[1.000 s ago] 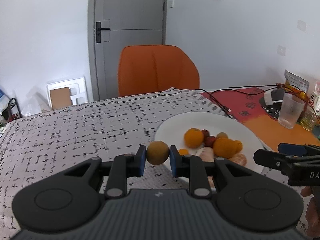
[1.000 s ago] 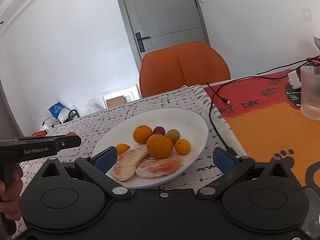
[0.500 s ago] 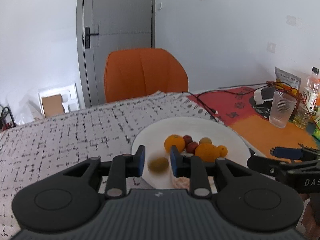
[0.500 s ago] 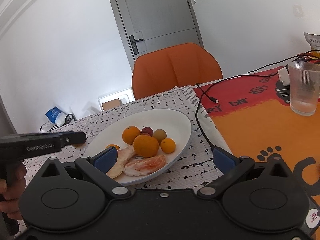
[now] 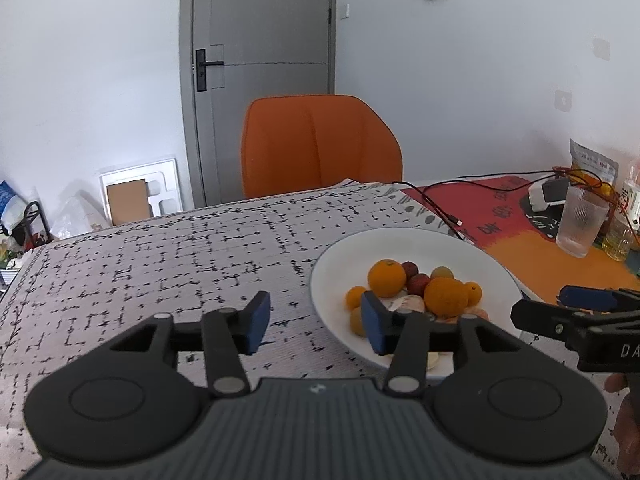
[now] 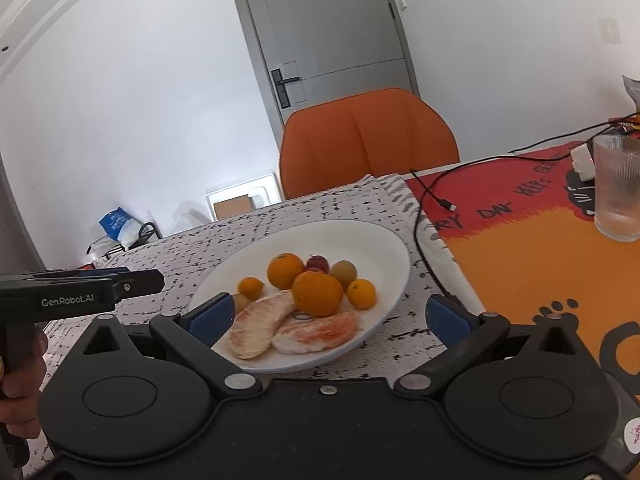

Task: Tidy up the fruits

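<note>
A white plate [image 5: 400, 234] [image 6: 320, 228] holds two oranges [image 5: 386, 278] [image 6: 317, 294], small kumquats [image 6: 361, 294], red fruits [image 5: 418, 283] and two peeled pomelo segments [image 6: 260, 328]. A small brownish-yellow round fruit [image 5: 357, 322] [image 6: 241, 302] lies at the plate's near left rim, partly hidden by a finger. My left gripper [image 5: 316, 324] [image 6: 158, 278] hovers over the plate's left edge, its jaws opening with nothing between them. My right gripper [image 6: 328, 318] [image 5: 584, 300] stands wide open over the plate's near rim, holding nothing.
The plate sits on a black-and-white patterned cloth [image 5: 160, 256]. To the right lie an orange-red mat [image 6: 520, 248], a ribbed glass [image 6: 616, 196], a black cable [image 6: 424, 204] and bottles [image 5: 624, 232]. An orange chair [image 5: 320, 144] stands behind the table.
The left gripper let go of the round brownish fruit, which dropped onto the plate's near edge, and its jaws spread apart. The right gripper stayed open and almost still.
</note>
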A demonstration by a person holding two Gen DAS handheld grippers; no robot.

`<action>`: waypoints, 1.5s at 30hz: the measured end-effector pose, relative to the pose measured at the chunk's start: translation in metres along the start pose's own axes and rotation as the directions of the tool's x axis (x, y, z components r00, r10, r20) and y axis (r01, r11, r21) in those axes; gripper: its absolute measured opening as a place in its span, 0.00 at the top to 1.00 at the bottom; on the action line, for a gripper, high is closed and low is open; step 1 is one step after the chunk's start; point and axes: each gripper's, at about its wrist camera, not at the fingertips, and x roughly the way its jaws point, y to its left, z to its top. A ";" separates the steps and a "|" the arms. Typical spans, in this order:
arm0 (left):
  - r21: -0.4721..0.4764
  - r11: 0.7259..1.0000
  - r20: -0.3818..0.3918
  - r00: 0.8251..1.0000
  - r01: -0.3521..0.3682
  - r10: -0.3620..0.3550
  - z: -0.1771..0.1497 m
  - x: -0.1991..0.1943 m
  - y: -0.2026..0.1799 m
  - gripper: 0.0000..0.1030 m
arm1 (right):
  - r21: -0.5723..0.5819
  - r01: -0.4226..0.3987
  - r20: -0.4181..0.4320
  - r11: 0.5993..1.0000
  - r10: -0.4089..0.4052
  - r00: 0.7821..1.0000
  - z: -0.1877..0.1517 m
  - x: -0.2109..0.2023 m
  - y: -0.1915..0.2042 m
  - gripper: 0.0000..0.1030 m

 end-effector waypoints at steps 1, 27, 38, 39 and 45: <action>-0.003 1.000 0.001 1.000 -0.005 0.005 -0.001 -0.003 0.003 0.49 | -0.005 -0.003 -0.002 1.000 0.003 1.000 0.000 0.000 0.003 0.00; -0.096 0.987 0.075 0.988 -0.125 0.133 -0.028 -0.098 0.050 0.02 | -0.103 -0.075 0.027 0.992 0.078 0.997 0.002 -0.046 0.067 0.00; -0.124 0.982 0.089 0.984 -0.141 0.152 -0.035 -0.146 0.062 0.00 | -0.108 -0.099 0.029 0.989 0.103 0.994 0.000 -0.071 0.083 0.00; -0.127 0.981 0.084 0.984 -0.143 0.154 -0.035 -0.148 0.063 0.00 | -0.110 -0.097 0.028 0.989 0.101 0.995 -0.001 -0.072 0.085 0.00; -0.158 0.975 0.067 0.983 -0.159 0.171 -0.042 -0.163 0.075 0.00 | -0.129 -0.105 0.031 0.986 0.110 0.993 -0.003 -0.083 0.094 0.00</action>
